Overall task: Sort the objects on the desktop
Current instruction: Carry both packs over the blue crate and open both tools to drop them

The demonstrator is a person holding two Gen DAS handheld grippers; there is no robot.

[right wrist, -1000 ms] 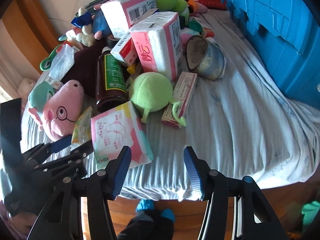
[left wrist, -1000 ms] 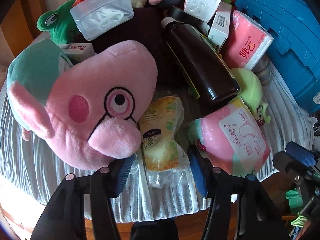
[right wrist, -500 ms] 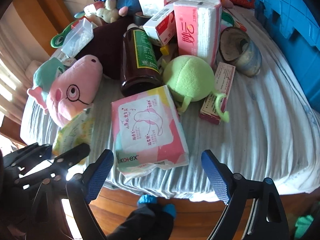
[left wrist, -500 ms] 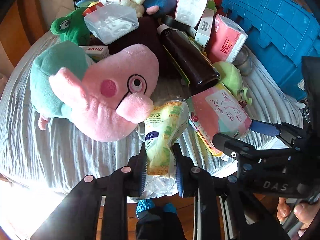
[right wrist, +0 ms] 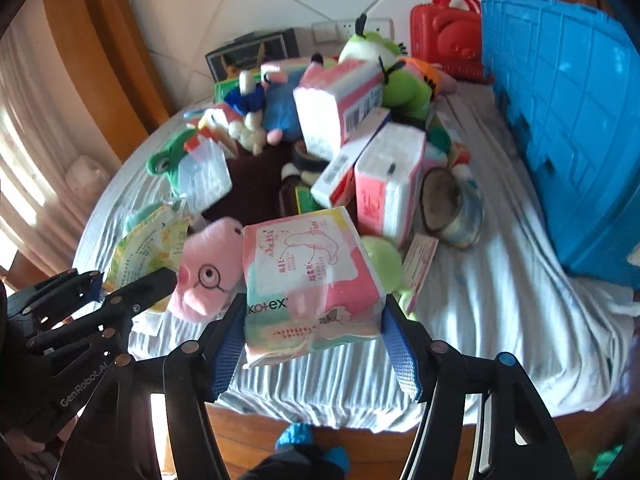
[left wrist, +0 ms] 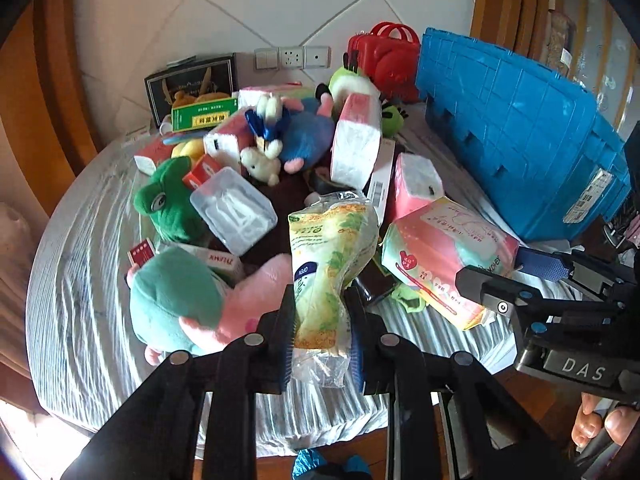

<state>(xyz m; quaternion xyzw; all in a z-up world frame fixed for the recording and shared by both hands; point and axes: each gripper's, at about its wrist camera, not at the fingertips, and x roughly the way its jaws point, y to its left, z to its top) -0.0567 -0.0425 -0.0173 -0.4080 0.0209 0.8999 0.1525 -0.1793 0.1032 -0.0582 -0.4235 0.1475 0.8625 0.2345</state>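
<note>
From the left wrist camera I see my left gripper (left wrist: pixel 323 332) clenched on a yellow-green wet-wipes pouch (left wrist: pixel 330 268), its blue pads squeezing the lower half while the crumpled top stands clear above the pile. Below it lie a pink pig plush (left wrist: pixel 240 308) with a teal body and a clear plastic box (left wrist: pixel 233 210) resting against a green frog plush (left wrist: pixel 168 204). To the right, the right gripper (left wrist: pixel 520 276) holds a pink Kotex pad pack (left wrist: pixel 448 256) off the grey striped cloth (left wrist: pixel 76 280). A blue crate (left wrist: pixel 520 152) stands beyond it, tilted against the far edge.

From the right wrist camera, the pad pack (right wrist: pixel 312 280) sits between my right gripper's (right wrist: pixel 316 348) blue pads — both press its sides, and the jaws are closing on it. The pack is raised above the cloth (right wrist: pixel 500 300). The pig plush (right wrist: pixel 208 272) lies just left of it, a pink tissue pack (right wrist: pixel 388 188) and an overturned tin can (right wrist: pixel 452 208) behind. The left gripper (right wrist: pixel 132 288) enters at the left with the wipes pouch (right wrist: pixel 148 244) — the view there is blurred.
</note>
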